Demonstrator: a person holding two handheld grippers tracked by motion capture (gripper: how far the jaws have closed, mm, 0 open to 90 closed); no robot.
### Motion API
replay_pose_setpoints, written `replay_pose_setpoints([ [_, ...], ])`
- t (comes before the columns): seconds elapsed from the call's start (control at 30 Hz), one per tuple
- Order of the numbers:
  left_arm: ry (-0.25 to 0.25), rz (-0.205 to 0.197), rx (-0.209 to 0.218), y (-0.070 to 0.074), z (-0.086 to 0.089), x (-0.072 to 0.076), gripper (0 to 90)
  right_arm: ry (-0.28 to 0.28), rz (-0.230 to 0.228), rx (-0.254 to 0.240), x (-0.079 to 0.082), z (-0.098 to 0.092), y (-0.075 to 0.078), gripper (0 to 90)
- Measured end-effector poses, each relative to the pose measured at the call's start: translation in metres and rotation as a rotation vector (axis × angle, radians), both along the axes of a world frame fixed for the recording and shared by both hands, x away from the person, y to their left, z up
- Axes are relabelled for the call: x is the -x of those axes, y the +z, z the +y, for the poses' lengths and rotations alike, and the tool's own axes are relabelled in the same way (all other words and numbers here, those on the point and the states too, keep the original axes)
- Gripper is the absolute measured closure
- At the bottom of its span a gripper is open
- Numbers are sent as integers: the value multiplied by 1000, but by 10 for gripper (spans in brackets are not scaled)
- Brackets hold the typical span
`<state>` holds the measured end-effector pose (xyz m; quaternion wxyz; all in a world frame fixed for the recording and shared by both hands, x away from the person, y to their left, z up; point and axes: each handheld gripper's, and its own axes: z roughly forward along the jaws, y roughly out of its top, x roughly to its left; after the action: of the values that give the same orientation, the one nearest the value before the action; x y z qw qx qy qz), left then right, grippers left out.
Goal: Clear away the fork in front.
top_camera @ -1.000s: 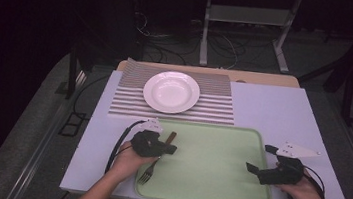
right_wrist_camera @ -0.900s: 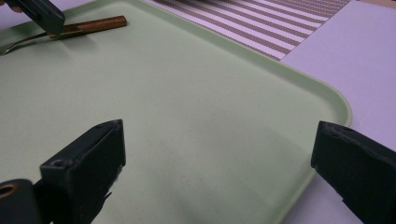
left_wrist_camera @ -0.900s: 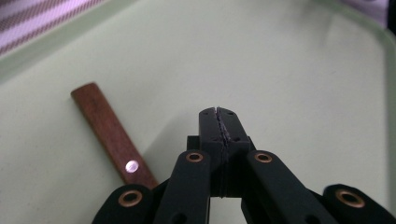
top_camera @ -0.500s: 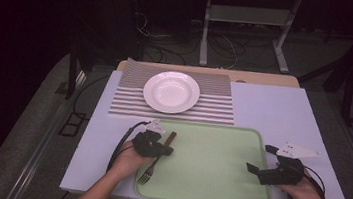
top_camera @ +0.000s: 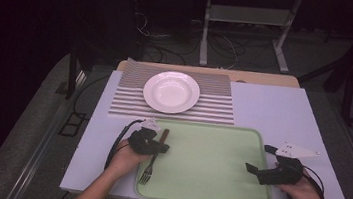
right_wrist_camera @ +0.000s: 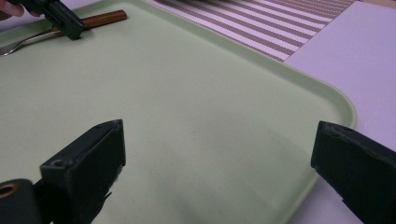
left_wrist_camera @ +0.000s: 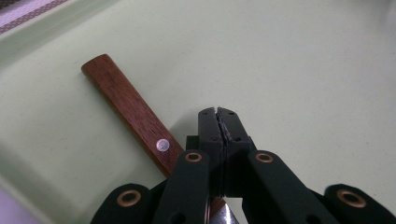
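- Your left gripper (top_camera: pixel 159 148) sits over the left part of the pale green plastic tray (top_camera: pixel 215 184), with your hand behind it at the tray's near-left corner.
- In the left gripper view, its two black jaws are pressed together, pad against pad, with nothing between their tips.
- The metal fork with a brown wooden handle (left_wrist_camera: pixel 130 109) lies flat on the tray floor, and its handle passes under the left side of the gripper and runs away toward the tray's far-left rim.
- From above, the fork's tines (top_camera: pixel 145 177) point toward you, near the tray's front-left edge, and the handle end pokes out beyond the gripper.
- Whether the closed jaws touch the handle, you cannot tell; they sit just beside it.
- Your right gripper (top_camera: pixel 259 159) rests at the tray's right edge, jaws spread wide and empty, aimed across the tray toward the fork.
- Beyond the tray, a round white ceramic plate (top_camera: pixel 171 92) stands on a brown-and-white striped placemat (top_camera: pixel 213 109).
- Everything rests on the lilac-topped table (top_camera: pixel 274 110).
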<state>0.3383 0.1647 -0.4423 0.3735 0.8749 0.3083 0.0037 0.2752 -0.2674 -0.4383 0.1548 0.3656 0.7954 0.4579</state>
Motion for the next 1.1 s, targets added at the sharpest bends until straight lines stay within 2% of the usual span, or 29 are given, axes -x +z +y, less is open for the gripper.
replay_pose_setpoints([
  [0.5,66,-5,-17,2,22,-4,881,-14,-6,-16,0,-7,1,32],
  [0.57,67,0,1,2,26,-4,879,-9,-5,-7,0,-5,0,32],
  [0.8,38,-14,-1,1,23,-2,814,-6,-10,-1,2,-2,2,32],
  [0.93,24,-30,45,5,23,1,750,-7,-10,7,2,-1,2,32],
  [0.97,21,-56,78,9,24,3,706,-11,-10,5,2,-1,2,32],
  [1.03,20,-67,91,11,24,4,680,-13,-9,5,2,-1,2,32],
  [1.07,20,-81,100,13,25,5,613,-13,-8,6,1,-1,1,32],
  [1.1,22,-88,110,15,26,6,613,-13,-8,6,1,-1,1,32],
])
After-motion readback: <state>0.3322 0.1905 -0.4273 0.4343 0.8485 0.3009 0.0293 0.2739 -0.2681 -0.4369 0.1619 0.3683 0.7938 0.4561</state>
